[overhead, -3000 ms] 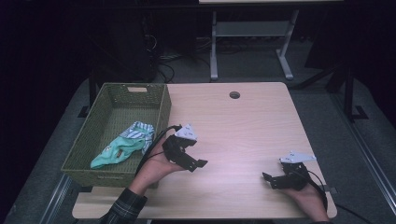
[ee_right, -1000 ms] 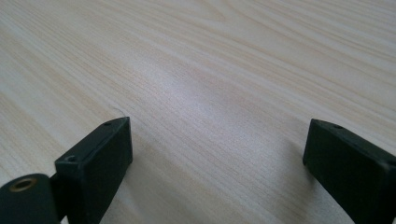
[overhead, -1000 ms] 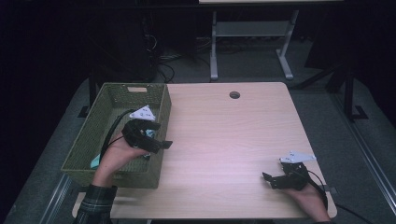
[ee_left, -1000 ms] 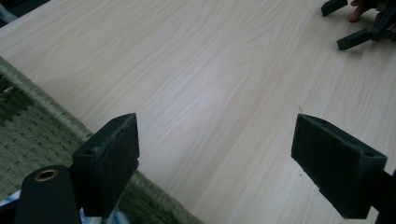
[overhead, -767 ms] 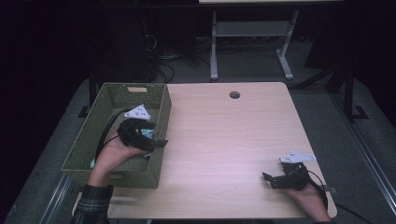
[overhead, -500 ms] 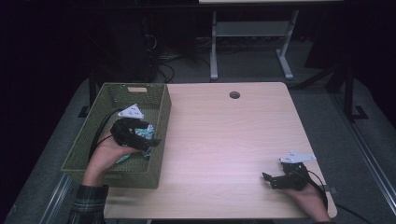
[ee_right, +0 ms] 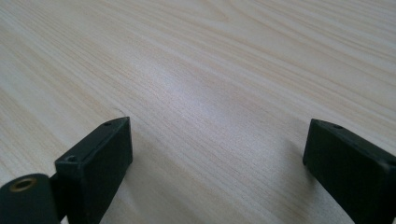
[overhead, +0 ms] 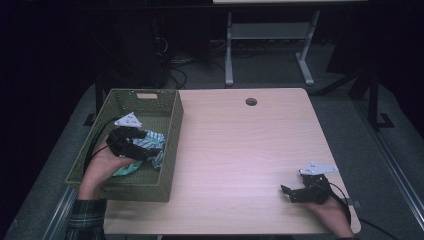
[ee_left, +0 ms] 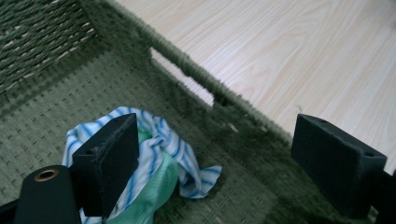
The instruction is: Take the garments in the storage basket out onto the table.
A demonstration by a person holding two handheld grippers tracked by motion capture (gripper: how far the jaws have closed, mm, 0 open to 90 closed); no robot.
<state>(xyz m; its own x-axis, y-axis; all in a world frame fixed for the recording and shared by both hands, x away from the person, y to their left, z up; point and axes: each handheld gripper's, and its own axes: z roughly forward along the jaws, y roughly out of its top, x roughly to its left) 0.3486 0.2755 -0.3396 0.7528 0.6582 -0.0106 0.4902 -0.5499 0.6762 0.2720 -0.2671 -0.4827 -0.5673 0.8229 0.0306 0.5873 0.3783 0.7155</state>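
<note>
A green woven basket [overhead: 170, 145] stands at the table's left edge. Inside it lies a crumpled cloth [overhead: 150, 142], blue-and-white striped with a mint-green part [ee_left: 156, 179]. My left gripper [overhead: 150, 150] hangs open inside the basket just above the cloth, jaws wide apart with nothing between them; one jaw is over the cloth, the other near the basket's wall [ee_left: 224, 100]. My right gripper [overhead: 290, 192] rests open near the table's front right, low over bare wood [ee_right: 210, 93], holding nothing.
The light wooden table [overhead: 240, 150] has a round cable hole [overhead: 251, 101] at the back middle. Dark floor, cables and a grey metal stand [overhead: 265, 40] lie beyond the far edge. The basket's wall has a handle slot [ee_left: 182, 77].
My left gripper has moved left from the table's middle into the basket and come down over the cloth. The right gripper has stayed put.
</note>
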